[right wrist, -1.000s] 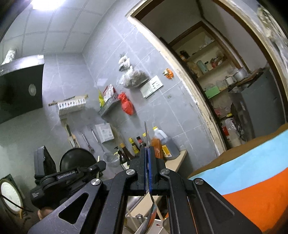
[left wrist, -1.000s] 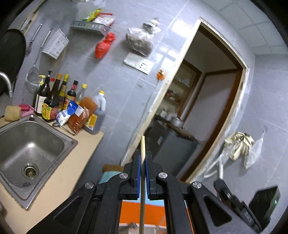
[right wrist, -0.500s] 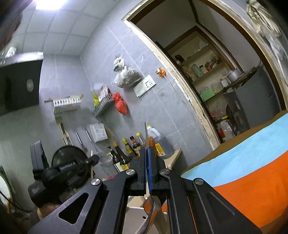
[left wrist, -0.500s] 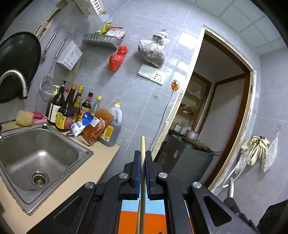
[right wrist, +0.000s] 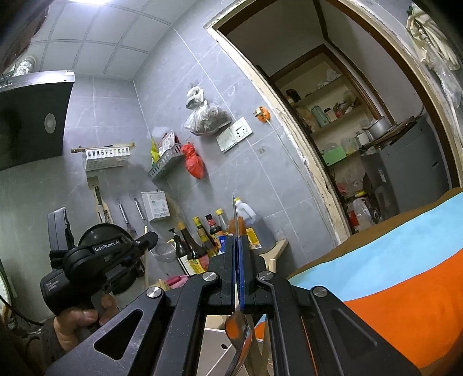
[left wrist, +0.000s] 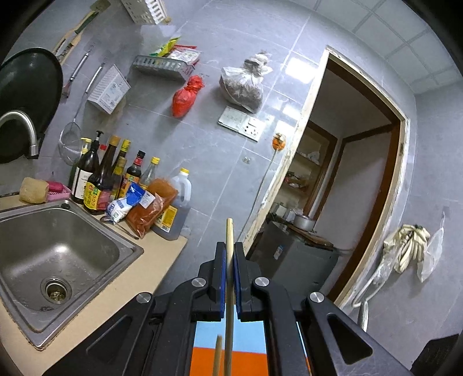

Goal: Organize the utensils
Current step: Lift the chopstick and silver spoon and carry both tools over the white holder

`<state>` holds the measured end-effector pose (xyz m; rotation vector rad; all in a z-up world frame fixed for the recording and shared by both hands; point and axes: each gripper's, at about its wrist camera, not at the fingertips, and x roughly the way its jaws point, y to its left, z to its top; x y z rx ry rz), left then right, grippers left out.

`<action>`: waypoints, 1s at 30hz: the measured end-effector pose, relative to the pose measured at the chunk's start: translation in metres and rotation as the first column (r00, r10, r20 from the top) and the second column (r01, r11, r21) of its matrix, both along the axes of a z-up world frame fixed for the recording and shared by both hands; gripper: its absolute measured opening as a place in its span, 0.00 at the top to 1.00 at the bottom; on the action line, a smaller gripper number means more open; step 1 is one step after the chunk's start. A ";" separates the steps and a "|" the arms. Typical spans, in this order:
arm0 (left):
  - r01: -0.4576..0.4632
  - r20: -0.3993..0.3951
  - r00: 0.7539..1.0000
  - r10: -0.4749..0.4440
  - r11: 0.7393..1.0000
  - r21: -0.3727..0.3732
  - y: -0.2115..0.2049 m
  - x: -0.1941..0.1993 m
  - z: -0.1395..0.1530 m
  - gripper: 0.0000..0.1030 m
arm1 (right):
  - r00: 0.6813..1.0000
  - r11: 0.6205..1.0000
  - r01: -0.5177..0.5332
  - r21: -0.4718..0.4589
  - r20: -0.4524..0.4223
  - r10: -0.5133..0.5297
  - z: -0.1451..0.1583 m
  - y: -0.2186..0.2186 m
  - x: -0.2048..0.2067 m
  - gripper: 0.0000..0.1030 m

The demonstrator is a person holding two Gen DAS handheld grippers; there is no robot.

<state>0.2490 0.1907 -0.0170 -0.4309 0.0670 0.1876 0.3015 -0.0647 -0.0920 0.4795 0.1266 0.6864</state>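
Utensils, two held: pale slender wooden chopstick (left wrist: 229, 245), upright, clamped between the blue pads of my left gripper (left wrist: 229, 254); shiny steel spoon (right wrist: 238, 332), handle up, bowl hanging below, pinched in my right gripper (right wrist: 238, 248).

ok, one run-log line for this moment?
left gripper: shut on chopstick | right gripper: shut on spoon | both upright, nothing placed yet

Grey tiled walls (left wrist: 202, 162) surround a wood-framed doorway (left wrist: 301, 162). Left of the doorway, a steel sink (left wrist: 58, 251) sits in a tan counter (left wrist: 156, 260); a white socket plate (left wrist: 238, 123) hangs beside the frame. Beyond the doorway stand wooden shelves (right wrist: 332, 115). White ceiling panels (right wrist: 121, 26) overhead.
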 end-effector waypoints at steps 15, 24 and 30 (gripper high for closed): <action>-0.008 0.014 1.000 0.007 0.998 0.058 -0.018 -0.012 -0.014 0.95 | 0.999 1.000 0.016 -0.019 0.034 -0.015 -0.003 0.001 -0.005 0.98; 0.064 -0.092 0.994 -0.061 0.997 0.031 -0.016 -0.020 -0.017 0.95 | 1.000 0.996 -0.005 -0.086 0.008 0.006 0.003 0.002 -0.010 0.98; 0.148 -0.201 0.970 -0.139 0.988 0.031 -0.021 -0.017 -0.017 0.94 | 0.999 0.991 -0.008 -0.137 -0.052 0.000 0.009 -0.001 -0.014 0.97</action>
